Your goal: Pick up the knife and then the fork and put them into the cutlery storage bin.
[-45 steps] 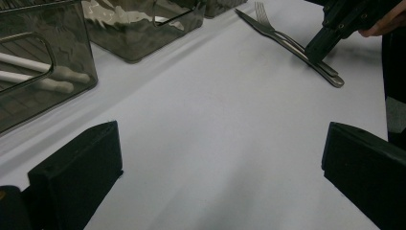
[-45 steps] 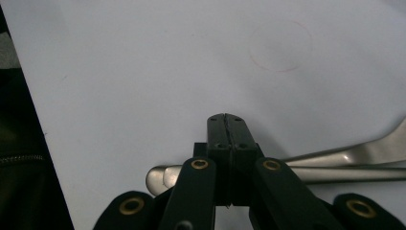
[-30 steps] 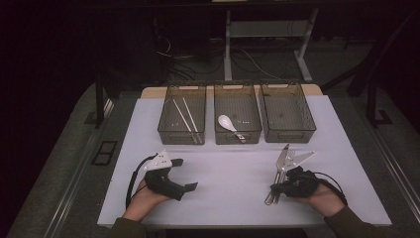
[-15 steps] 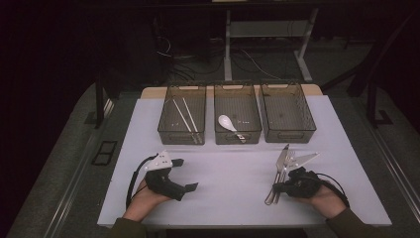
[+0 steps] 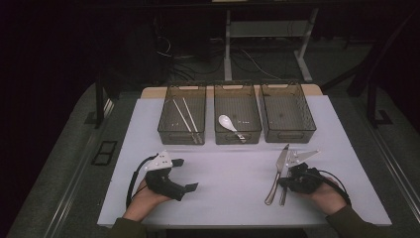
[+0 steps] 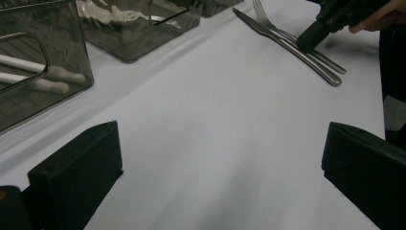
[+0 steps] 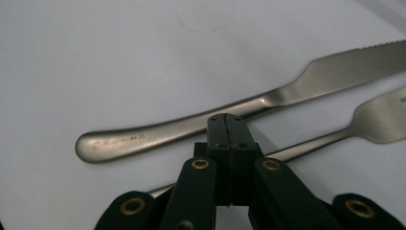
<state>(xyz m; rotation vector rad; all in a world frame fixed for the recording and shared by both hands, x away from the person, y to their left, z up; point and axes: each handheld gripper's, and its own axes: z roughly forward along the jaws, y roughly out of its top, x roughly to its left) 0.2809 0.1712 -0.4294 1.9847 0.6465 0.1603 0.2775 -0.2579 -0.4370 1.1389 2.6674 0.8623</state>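
The right claw (image 7: 228, 125), pressed together on nothing, rests against the long steel table knife (image 7: 249, 112) on the white counter (image 5: 233, 171). It should be opened first (the thin steel fork (image 7: 373, 122) lies just beside) and then closed across the knife handle alone. The left claw (image 6: 215, 158) stands wide apart, idle.

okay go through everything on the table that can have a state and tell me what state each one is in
left gripper: open, nothing between the jaws.
right gripper: shut, empty, tips over the cutlery.
knife: flat on the table, outside the bins.
fork: flat on the table beside the knife.
left bin: holds chopsticks.
middle bin: holds a white spoon.
right bin: looks empty.
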